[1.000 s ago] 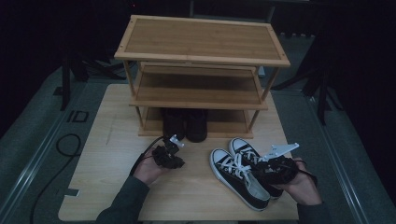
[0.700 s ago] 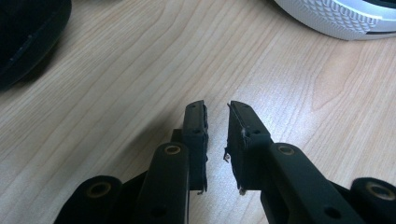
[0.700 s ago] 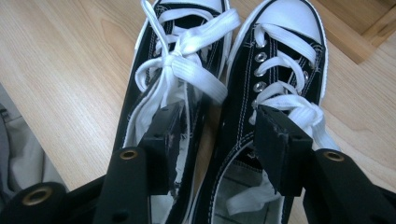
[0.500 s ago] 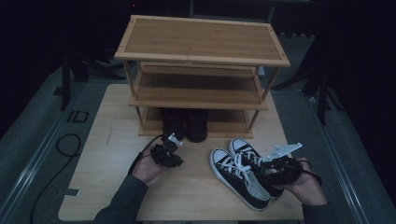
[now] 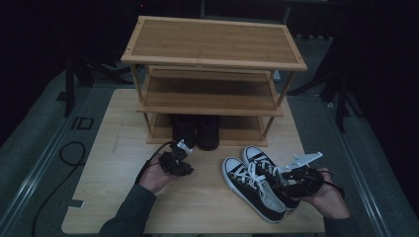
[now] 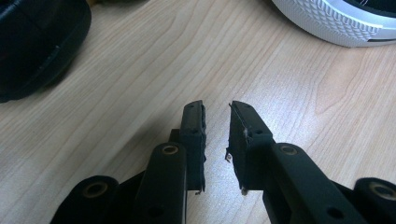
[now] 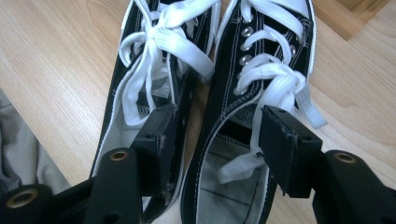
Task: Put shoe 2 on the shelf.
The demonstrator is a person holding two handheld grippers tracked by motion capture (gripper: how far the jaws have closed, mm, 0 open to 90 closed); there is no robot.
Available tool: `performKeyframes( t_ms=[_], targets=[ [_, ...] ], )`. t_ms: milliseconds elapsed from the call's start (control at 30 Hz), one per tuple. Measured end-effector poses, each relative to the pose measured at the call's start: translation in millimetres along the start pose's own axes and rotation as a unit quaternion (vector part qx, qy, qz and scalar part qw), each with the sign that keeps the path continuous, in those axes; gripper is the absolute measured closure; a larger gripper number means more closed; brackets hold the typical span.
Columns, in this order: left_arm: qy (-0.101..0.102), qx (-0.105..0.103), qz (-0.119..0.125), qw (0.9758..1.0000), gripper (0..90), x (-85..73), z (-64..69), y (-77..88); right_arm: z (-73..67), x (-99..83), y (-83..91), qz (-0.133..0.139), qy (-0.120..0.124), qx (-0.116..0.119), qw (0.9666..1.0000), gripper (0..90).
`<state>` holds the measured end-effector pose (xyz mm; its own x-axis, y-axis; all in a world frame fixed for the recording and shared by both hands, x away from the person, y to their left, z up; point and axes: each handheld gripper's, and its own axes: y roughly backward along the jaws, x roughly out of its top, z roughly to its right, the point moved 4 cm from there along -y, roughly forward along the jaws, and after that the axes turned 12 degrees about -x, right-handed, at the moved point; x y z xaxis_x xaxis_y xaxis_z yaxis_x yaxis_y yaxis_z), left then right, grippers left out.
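Pair of black sneakers (image 5: 259, 185) lying side by side on tabletop (image 5: 113, 163), near-right, in front of wooden shoe rack (image 5: 212, 74). Right claw (image 7: 215, 140) at their heels, jaws apart and just been opening, one inside left shoe, one in right shoe's opening, not pressing. Left claw (image 6: 217, 135) over bare tabletop, narrow gap, nothing between. Black boots (image 5: 197, 131) on rack's bottom shelf.

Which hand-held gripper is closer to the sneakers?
Right. The right hand-held gripper is over the sneakers' heel ends, jaws open. The left hand-held gripper sits apart, near the black boots.
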<state>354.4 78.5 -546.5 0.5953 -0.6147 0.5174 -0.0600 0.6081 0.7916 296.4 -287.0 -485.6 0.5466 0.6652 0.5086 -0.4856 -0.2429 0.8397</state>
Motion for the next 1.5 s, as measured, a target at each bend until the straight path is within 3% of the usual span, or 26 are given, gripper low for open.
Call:
performKeyframes(
  t_ms=[700, 1000, 1233, 1500],
  targets=[
    [-0.005, 0.001, -0.001, 1.0, 74.6, 2.1, 2.3, -0.1, 2.1, -12.0, -3.1, -0.02, -0.013, -0.001, 0.9997, 38.0],
    [-0.006, 0.0, -0.001, 1.0, 74.2, 2.7, 3.2, -1.9, -6.6, -6.1, -12.2, -0.026, -0.012, 0.008, 0.9995, 29.9],
    [-0.006, -0.001, -0.001, 1.0, 74.0, 1.0, 2.1, -1.3, -17.4, 2.1, -20.6, -0.025, -0.005, 0.024, 0.9994, 33.7],
    [-0.004, -0.002, -0.001, 1.0, 74.0, 0.8, 2.4, -2.3, -19.8, 7.5, -33.7, -0.041, -0.008, -0.001, 0.9991, 44.9]
  ],
)
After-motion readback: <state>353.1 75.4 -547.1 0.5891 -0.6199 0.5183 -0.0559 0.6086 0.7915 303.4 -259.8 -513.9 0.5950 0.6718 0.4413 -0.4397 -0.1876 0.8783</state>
